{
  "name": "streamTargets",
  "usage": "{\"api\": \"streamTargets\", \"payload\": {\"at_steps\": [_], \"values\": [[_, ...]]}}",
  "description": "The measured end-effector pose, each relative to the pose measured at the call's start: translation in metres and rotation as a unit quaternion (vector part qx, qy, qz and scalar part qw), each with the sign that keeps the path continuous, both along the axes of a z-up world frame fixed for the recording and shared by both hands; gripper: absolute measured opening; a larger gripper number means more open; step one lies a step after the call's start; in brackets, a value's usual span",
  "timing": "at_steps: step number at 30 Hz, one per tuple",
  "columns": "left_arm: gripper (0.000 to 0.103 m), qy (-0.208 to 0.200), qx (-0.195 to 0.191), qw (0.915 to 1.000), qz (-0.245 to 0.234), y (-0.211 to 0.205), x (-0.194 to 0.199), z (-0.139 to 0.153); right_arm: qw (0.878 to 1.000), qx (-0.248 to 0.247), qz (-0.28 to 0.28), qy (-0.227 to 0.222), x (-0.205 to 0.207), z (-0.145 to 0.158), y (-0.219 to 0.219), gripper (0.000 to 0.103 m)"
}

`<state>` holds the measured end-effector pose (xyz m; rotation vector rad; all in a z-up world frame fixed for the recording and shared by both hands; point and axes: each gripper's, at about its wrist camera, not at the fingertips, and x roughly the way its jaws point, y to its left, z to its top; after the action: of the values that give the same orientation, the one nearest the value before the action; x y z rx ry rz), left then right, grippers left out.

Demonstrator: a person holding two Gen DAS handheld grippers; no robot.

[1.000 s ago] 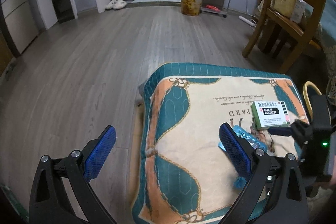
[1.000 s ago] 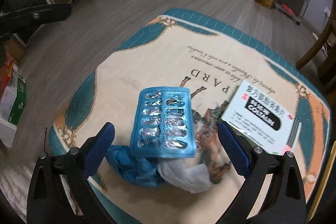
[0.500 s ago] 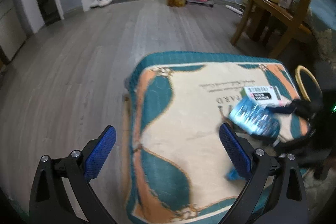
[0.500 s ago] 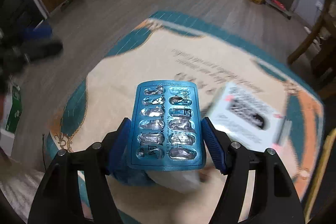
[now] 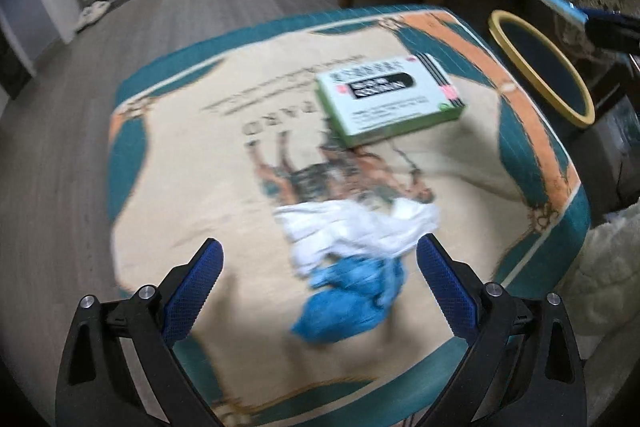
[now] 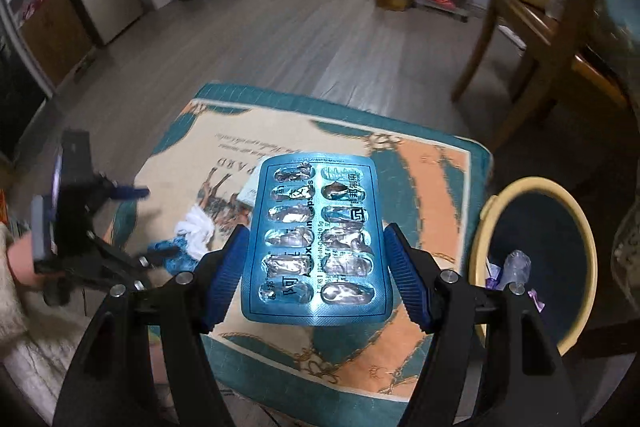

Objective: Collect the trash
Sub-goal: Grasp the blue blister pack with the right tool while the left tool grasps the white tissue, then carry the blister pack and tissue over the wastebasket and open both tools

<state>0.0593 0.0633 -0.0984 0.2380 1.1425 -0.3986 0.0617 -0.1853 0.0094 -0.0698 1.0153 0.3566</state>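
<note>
Blister pack, emptied, is pinched by its long edges in the right hand-held gripper, raised above the cushion so it can swing to the bin at 3 o'clock. Left hand-held gripper gapes over the tissue, apparently next.

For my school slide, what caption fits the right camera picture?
Right gripper holds an empty blue pill pack near the bin.
</note>
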Motion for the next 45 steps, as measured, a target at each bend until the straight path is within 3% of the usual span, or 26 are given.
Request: {"api": "streamTargets", "payload": {"at_steps": [5,7,10,12,15,22,29,35,45], "values": [[0.095,0.048,0.008,0.9988,-0.002,-0.019,0.012,-0.018,1.000,0.010,-0.015,-0.013,0.007,-0.001,-0.018,0.068],[0.087,0.064,0.022,0.9977,-0.002,-0.023,0.015,-0.027,0.999,0.021,-0.022,-0.011,0.009,-0.001,-0.026,0.068],[0.071,0.077,0.024,0.9968,-0.001,-0.025,0.021,-0.033,0.999,0.028,-0.028,-0.012,0.011,0.000,-0.035,0.068],[0.043,0.077,0.020,0.9968,0.002,-0.027,0.024,-0.031,0.999,0.031,-0.031,-0.015,0.009,0.002,-0.041,0.068],[0.021,0.063,0.018,0.9978,-0.002,-0.029,0.025,-0.021,0.998,0.036,-0.038,-0.017,0.010,0.003,-0.049,0.068],[0.020,-0.016,-0.005,0.9998,-0.015,-0.043,0.022,0.027,0.997,0.040,-0.062,-0.022,0.014,0.005,-0.072,0.068],[0.020,-0.063,-0.025,0.9971,-0.033,-0.082,0.026,0.065,0.995,0.030,-0.090,-0.034,0.013,0.005,-0.102,0.068],[0.020,-0.090,-0.048,0.9934,-0.053,-0.131,0.034,0.085,0.990,0.027,-0.133,-0.035,0.011,0.000,-0.141,0.068],[0.020,-0.121,-0.049,0.9874,-0.089,-0.210,0.040,0.096,0.978,0.025,-0.205,-0.031,0.005,-0.012,-0.218,0.068]]}}
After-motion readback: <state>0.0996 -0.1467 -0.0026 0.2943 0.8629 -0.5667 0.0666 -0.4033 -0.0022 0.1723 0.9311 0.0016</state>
